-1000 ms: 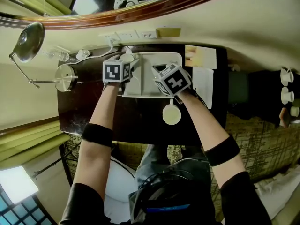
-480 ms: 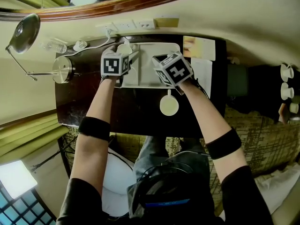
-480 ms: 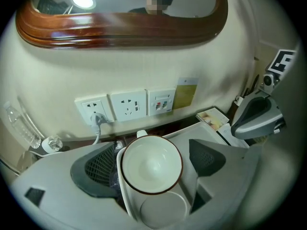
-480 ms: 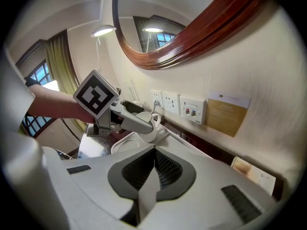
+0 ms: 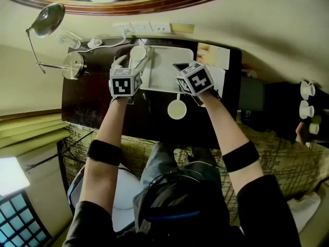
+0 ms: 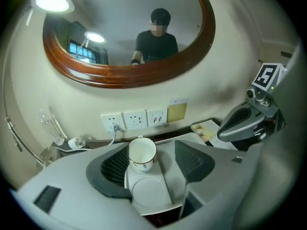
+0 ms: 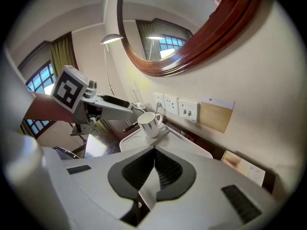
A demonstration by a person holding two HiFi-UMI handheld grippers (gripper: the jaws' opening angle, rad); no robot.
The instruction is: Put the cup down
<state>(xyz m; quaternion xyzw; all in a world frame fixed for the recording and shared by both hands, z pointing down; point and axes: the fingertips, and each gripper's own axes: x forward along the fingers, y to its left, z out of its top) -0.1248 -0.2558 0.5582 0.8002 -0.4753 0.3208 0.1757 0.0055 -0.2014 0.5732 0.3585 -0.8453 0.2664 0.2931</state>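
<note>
A white cup (image 5: 138,53) with a dark rim line stands upright on the far left corner of the white tray (image 5: 169,71). My left gripper (image 5: 131,66) is open just short of it and above it. In the left gripper view the cup (image 6: 142,153) shows between the two pads (image 6: 113,168) with neither touching it. The jaws have just been closing, and they hold nothing. My right gripper (image 5: 181,68) hangs over the tray's near right part, shut and empty (image 7: 153,153). The right gripper view shows the cup (image 7: 149,123) and the left gripper's fingers (image 7: 115,107) beside it.
A second white cup (image 5: 177,109) sits on the dark desk (image 5: 87,107) in front of the tray. A lamp (image 5: 47,19) and its round base (image 5: 73,66) stand at the left. Wall sockets (image 5: 144,28) and a mirror lie behind, with papers (image 5: 218,60) at the right.
My left gripper has come off the cup and drawn back and up, and the cup stays on the tray's corner. The right gripper has drawn back a little too, still shut.
</note>
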